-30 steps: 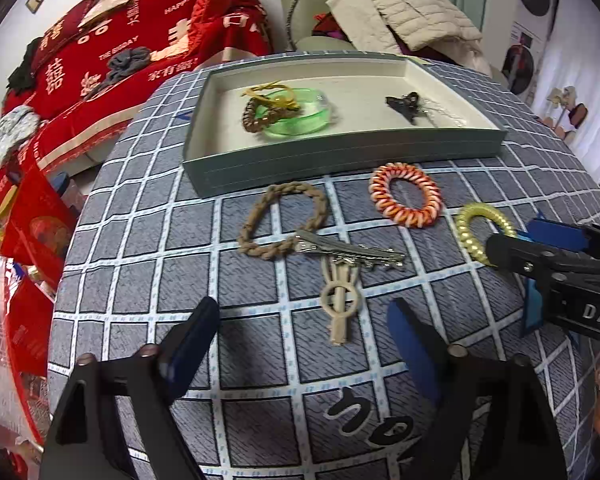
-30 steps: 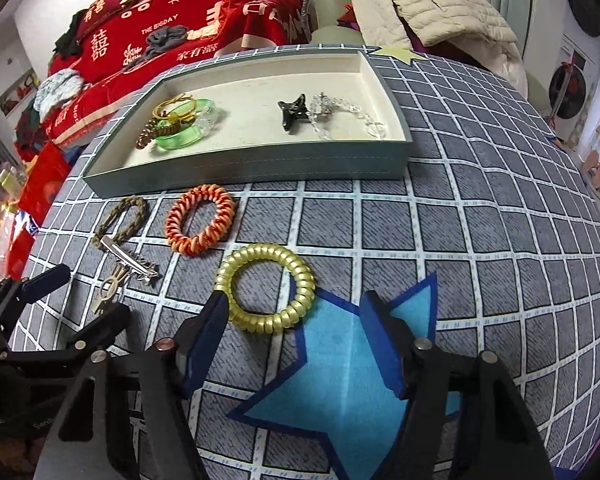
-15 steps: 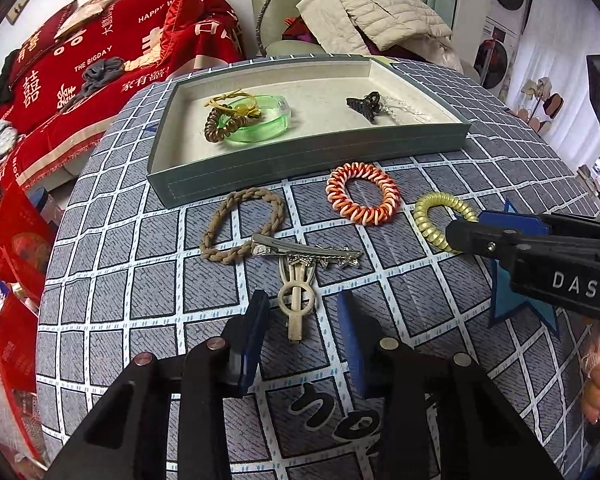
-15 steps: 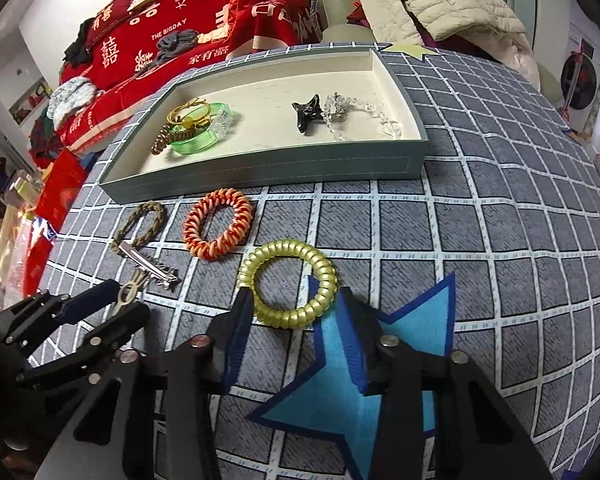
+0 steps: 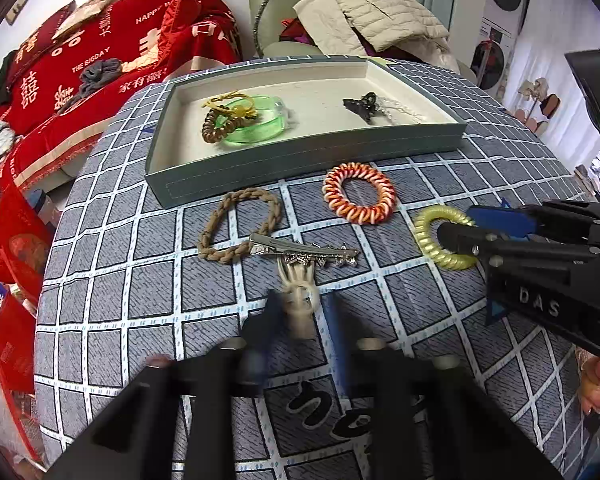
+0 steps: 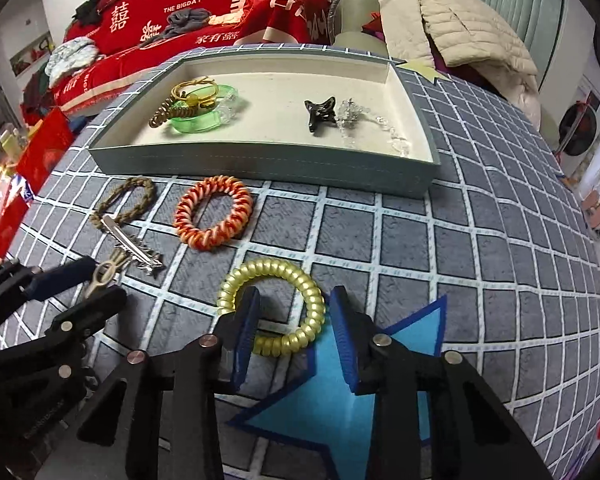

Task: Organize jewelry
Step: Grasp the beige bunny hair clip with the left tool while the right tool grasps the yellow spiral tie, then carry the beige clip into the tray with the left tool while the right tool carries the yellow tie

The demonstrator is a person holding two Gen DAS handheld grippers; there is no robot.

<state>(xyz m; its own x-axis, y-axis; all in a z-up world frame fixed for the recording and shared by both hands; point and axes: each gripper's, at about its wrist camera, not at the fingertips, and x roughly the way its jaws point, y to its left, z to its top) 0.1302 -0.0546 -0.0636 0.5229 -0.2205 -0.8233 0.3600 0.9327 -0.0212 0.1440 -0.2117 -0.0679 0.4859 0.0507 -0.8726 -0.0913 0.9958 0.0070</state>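
My left tongs [image 5: 298, 312] have just closed on the stiff beige clip [image 5: 299, 300]; right tongs [image 6: 294, 320] are closing astride the springy yellow coil hair-tie's [image 6: 274, 304] rim on the tabletop [image 6: 460, 260], not yet pinching.

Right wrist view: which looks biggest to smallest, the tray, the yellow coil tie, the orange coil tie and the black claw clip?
Tray, clearly largest.
Yellow coil tie and orange coil tie: look alike; yellow lies nearer, so unranked.
Black claw clip, smallest, though farthest.

open checked cloth [image 6: 480, 248] from 1 to 4 o'clock; tray wall [image 6: 260, 164] blocks 12, orange coil [image 6: 214, 218] and silver clip [image 6: 134, 250] crowd 10 to 11.
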